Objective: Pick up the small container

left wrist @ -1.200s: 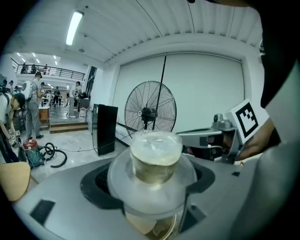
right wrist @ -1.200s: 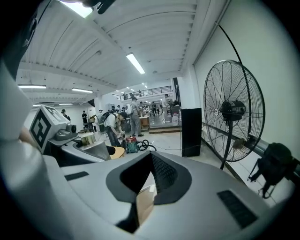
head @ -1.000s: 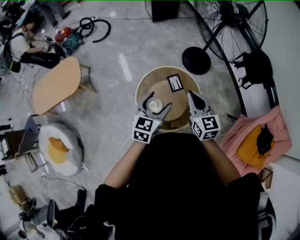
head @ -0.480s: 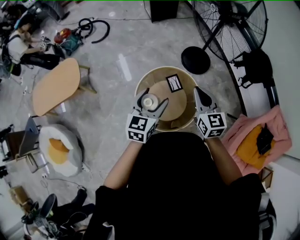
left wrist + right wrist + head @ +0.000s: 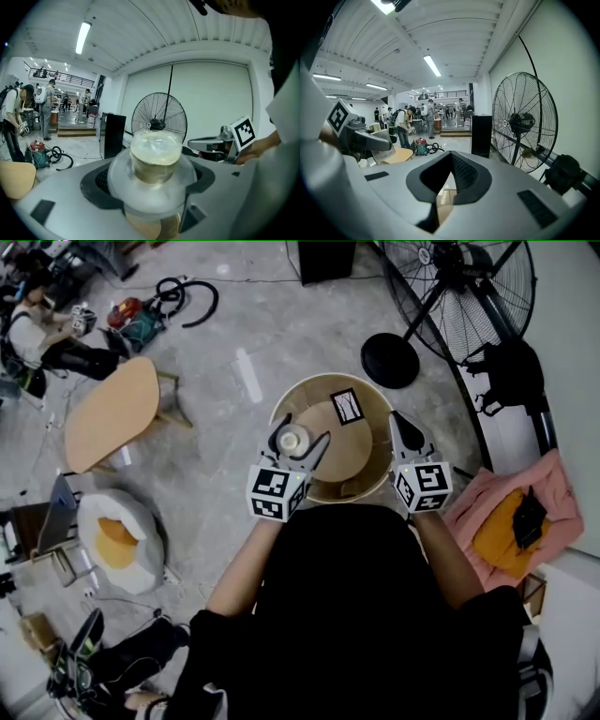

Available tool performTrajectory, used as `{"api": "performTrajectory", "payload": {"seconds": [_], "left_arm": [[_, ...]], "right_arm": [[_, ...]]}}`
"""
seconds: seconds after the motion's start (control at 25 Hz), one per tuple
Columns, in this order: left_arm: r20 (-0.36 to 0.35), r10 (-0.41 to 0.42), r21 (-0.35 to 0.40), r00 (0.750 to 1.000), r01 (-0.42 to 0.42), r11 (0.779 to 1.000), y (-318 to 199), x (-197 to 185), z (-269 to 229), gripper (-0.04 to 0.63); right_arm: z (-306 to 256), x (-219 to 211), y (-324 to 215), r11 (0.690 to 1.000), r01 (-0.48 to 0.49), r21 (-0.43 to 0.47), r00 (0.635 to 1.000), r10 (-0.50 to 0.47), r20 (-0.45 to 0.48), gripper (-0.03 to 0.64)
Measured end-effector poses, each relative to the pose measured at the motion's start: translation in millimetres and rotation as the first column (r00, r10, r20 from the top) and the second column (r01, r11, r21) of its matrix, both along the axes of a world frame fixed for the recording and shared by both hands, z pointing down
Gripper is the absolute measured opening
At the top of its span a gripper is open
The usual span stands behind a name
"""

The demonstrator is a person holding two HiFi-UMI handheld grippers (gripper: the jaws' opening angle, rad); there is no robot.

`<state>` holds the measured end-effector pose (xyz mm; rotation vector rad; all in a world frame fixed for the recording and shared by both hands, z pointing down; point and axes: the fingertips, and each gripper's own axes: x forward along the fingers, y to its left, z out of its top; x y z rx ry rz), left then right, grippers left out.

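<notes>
The small container (image 5: 292,440) is a clear round pot with pale contents and a wider clear rim. My left gripper (image 5: 295,442) is shut on it and holds it above the left part of the round wooden table (image 5: 352,460). In the left gripper view the container (image 5: 155,152) fills the gap between the grey jaws of the left gripper (image 5: 154,165). My right gripper (image 5: 404,428) hovers over the table's right rim, shut, with nothing in it. In its own view the right gripper (image 5: 451,155) has its tips meeting.
A black-framed card (image 5: 348,405) lies on the table's far side. A large floor fan (image 5: 459,292) stands at the back right, its round base (image 5: 391,361) just beyond the table. A low oval wooden table (image 5: 112,411) and a cushion (image 5: 117,538) are to the left. Pink cloth (image 5: 511,517) lies at the right.
My left gripper has risen and drifted left and away with the container in its jaws. The right gripper has shifted a little right and farther out.
</notes>
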<state>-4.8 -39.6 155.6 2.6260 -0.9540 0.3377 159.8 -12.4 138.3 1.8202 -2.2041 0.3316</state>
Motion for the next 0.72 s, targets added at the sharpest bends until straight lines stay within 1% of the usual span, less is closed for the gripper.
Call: {"api": "performTrajectory", "payload": {"seconds": [0.16, 0.32, 0.48, 0.72], "left_arm": [[0.006, -0.013, 0.012, 1.0, 0.013, 1.0, -2, -2, 0, 0.364], [0.008, -0.033, 0.005, 0.999, 0.033, 0.999, -3, -2, 1, 0.364], [0.028, -0.039, 0.022, 0.999, 0.039, 0.999, -1, 0, 1, 0.364], [0.01, -0.058, -0.002, 0.998, 0.058, 0.998, -2, -9, 3, 0.364]], "right_arm": [[1, 7, 2, 1.0, -0.007, 0.0, 1.0, 0.007, -0.006, 0.015], [-1, 12, 3, 1.0, -0.008, 0.007, 1.0, 0.008, -0.006, 0.015], [0, 18, 5, 1.0, -0.009, 0.012, 1.0, 0.009, -0.006, 0.015], [-3, 15, 4, 1.0, -0.008, 0.013, 1.0, 0.008, -0.008, 0.015]]}}
